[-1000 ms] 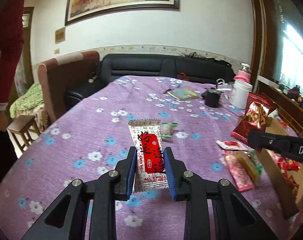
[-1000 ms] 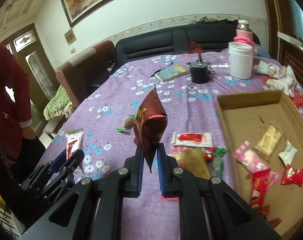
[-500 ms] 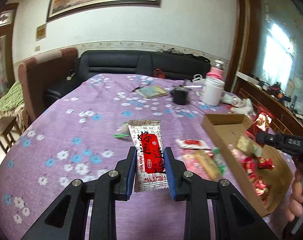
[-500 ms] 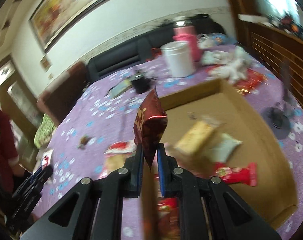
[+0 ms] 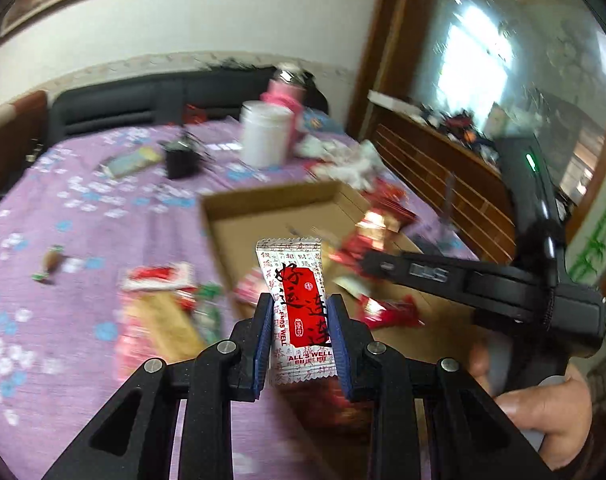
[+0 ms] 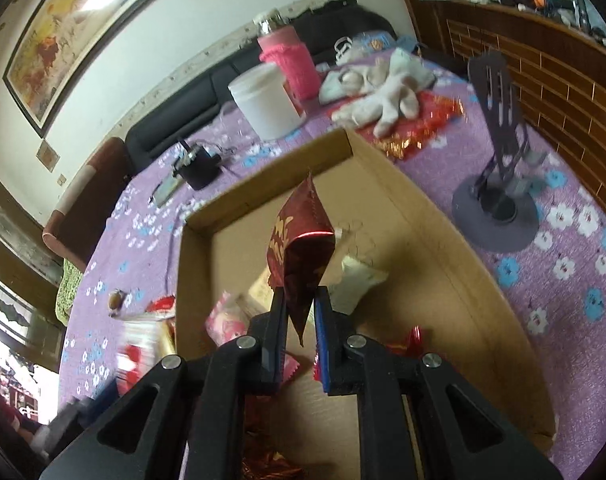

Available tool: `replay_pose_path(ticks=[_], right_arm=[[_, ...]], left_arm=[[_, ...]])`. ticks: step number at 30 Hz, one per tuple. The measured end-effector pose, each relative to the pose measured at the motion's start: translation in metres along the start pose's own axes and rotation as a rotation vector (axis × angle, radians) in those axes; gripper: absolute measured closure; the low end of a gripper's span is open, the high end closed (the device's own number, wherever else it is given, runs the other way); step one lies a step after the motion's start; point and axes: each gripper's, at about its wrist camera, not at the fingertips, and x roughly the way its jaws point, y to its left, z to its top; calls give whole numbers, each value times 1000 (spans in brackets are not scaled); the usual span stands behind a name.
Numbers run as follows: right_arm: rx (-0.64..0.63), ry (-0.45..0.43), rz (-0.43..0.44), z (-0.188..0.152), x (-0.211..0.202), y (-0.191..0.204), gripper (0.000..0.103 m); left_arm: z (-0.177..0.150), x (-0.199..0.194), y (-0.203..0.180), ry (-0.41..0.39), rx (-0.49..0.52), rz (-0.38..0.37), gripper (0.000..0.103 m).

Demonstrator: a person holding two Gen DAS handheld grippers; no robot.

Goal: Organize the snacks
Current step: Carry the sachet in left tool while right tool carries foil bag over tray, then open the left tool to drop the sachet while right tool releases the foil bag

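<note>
left wrist view: the left gripper [image 5: 299, 334] clamps a white and red packet [image 5: 297, 308] upright between its blue pads, at the near left edge of the cardboard box [image 5: 271, 200]. loose snacks [image 5: 163, 304] lie on the purple cloth [image 5: 63, 248] just beside the box. right wrist view: the right gripper [image 6: 301, 324] pinches a dark red pouch [image 6: 301, 248] above the box floor, where other snacks lie.

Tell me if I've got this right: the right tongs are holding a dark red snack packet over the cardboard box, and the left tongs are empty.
Not quite. The left tongs aren't empty: the left wrist view shows them shut on a white and red snack packet. The rest holds: the right tongs grip the dark red snack packet over the cardboard box.
</note>
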Motion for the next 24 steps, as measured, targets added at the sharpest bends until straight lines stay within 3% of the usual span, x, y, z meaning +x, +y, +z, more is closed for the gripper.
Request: replay_pose_path(ticks=[10, 24], right_arm=[[28, 27, -25, -1, 5, -5, 91], [44, -1, -27, -1, -3, -5, 90]], left_arm=[[-16, 32, -22, 81, 31, -18, 76], [-18, 22, -25, 73, 35, -36, 75]])
